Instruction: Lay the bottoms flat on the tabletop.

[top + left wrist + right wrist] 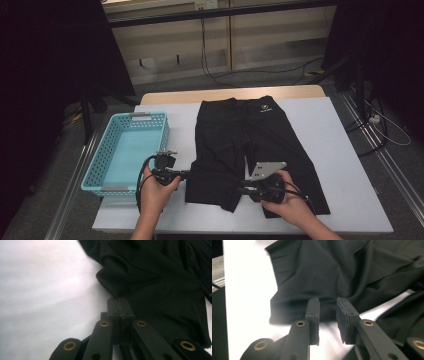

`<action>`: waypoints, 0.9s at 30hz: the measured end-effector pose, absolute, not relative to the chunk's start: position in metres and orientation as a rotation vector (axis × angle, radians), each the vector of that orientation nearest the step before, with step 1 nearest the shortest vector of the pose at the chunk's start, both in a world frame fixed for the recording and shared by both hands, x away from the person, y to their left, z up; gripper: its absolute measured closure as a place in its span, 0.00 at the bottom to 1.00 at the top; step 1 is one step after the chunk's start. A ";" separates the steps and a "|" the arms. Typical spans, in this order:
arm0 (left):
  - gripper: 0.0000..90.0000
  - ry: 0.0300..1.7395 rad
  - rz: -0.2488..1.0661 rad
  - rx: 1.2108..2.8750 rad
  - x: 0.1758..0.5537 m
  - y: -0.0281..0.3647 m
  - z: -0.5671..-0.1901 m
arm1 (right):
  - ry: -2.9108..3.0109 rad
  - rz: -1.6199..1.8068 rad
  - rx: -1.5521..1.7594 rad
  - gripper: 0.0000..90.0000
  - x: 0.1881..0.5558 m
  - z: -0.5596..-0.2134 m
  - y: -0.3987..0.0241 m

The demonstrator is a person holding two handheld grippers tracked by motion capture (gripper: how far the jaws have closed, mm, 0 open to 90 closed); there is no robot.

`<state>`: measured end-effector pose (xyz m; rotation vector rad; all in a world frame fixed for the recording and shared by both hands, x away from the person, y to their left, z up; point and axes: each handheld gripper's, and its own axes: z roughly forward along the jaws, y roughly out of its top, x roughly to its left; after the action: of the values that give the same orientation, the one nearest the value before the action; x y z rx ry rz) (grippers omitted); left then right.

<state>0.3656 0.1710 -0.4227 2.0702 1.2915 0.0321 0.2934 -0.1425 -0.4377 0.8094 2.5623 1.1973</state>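
Note:
A pair of black shorts (240,135) lies flat on the white table (325,150), waistband at the far side, legs toward me. My left gripper (189,175) sits at the outer edge of the left leg. In the left gripper view its jaws (120,302) are pressed together on a pinched fold of the shorts (160,277). My right gripper (240,190) rests near the hem of the same leg. In the right gripper view it (328,305) stands open with a narrow gap, and the black fabric (324,270) lies just beyond the fingertips, not clamped.
A light blue perforated basket (149,116) stands on the table's left part, close to my left hand. Bare white tabletop (350,195) stretches to the right of the shorts. Cables run across the floor beyond the table.

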 end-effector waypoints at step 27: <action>0.98 1.242 -0.070 2.120 0.362 0.162 -0.423 | 2.689 1.120 0.764 1.00 0.292 -0.438 -0.149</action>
<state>0.3620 0.1618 -0.4228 2.1199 1.2424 -0.0699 0.2916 -0.1488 -0.4384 0.7639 2.6893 1.1204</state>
